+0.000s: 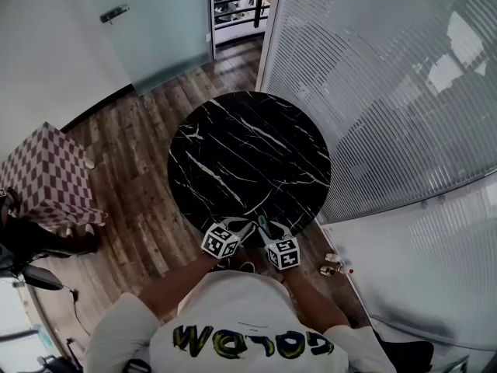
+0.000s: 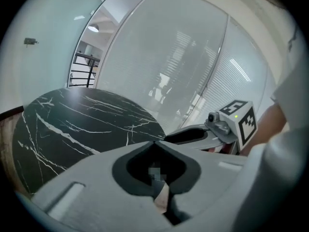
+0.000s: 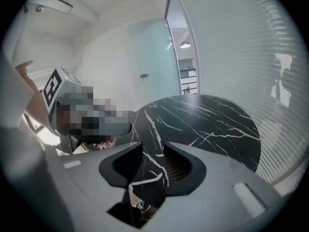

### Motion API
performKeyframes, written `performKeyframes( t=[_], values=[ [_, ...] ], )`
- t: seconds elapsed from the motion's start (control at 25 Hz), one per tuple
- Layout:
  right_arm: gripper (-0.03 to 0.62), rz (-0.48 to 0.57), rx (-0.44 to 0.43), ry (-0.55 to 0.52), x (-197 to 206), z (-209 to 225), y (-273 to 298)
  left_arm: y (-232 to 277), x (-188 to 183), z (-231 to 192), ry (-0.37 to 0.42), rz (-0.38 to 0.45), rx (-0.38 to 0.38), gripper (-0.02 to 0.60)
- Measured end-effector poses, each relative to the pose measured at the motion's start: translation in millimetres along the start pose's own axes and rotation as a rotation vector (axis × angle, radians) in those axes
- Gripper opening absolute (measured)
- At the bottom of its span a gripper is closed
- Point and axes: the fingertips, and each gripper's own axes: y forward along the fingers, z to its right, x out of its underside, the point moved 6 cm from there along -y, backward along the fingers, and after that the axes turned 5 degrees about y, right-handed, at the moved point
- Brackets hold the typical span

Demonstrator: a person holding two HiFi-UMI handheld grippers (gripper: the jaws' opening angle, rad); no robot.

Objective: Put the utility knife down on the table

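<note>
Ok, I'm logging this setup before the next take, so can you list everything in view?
table: one, round, black marble with white veins, centre
floor: brown wood planks, around the table
checkered box: one, red and white, on the floor at left
frosted glass door: one, pale green, top left
ribbed wall panel: white, right of the table
small items: a few, on the floor by the wall; too small to tell
shirt: one, white with lettering, bottom
left gripper: grey, jaws together, at the table's near edge
right gripper: grey, jaws apart, nothing between them, beside the left
</note>
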Motion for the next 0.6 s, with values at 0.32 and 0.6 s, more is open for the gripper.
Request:
performKeyframes(
  t=[0.32,0.6],
  values=[
    [0.135,0.174,-0.075,0.019,-54.0,-35.8,-38.1,-44.8,-42.1,20.6,-0.01,0.131,0.004,0.0],
    [0.115,0.306,-0.089,-0.05,-100.7,-57.4,-84.1,-84.5,-77.5,39.2,0.049,0.264,0.032,0.0]
  ],
)
